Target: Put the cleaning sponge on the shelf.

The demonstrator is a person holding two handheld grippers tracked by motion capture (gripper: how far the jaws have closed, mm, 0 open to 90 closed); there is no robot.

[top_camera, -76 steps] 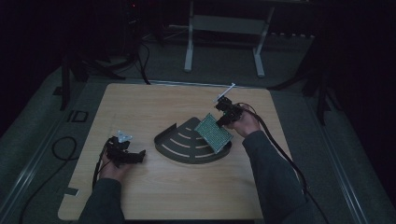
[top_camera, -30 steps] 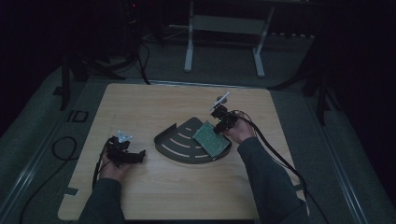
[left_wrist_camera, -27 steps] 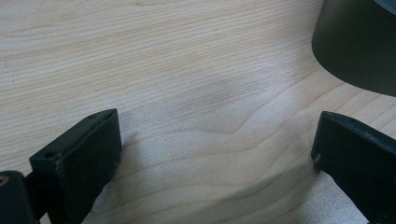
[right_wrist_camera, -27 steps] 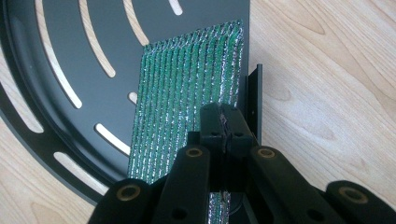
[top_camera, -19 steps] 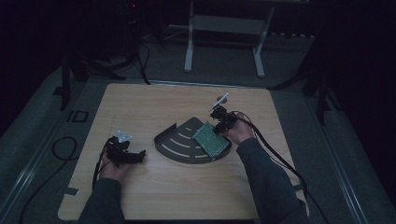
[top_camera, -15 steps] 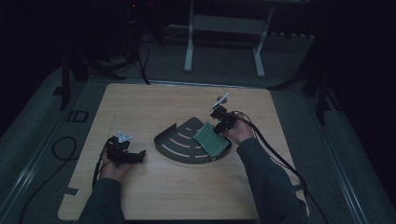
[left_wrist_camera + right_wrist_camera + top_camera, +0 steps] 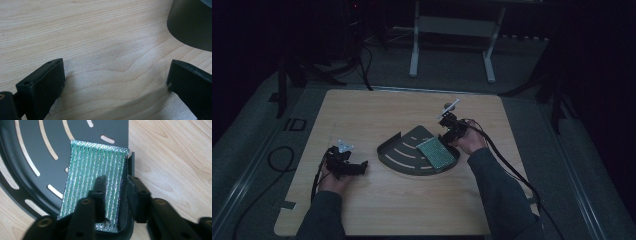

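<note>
The right gripper (image 7: 115,195), jaws just parted, releases a green perforated board (image 7: 93,182) into the black slotted tray (image 7: 30,152); withdrawal looks next, while the left gripper (image 7: 116,87) rests spread and empty.

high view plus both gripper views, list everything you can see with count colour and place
table: one, light wood, centre of the high view
slotted tray: one, black, fan-shaped, mid-table
perforated board: one, green with silvery dots, lying in the tray's right part against its wall
frame stand: one, pale grey, on the floor beyond the table
cables: several, black, on the floor left of the table
left tool: one, black, resting on bare wood left of the tray, jaws wide apart, nothing between them
right tool: one, black, at the tray's right edge, jaws just opened, board between them but not pinched
forearms: two, dark sleeves, from the bottom edge
</note>
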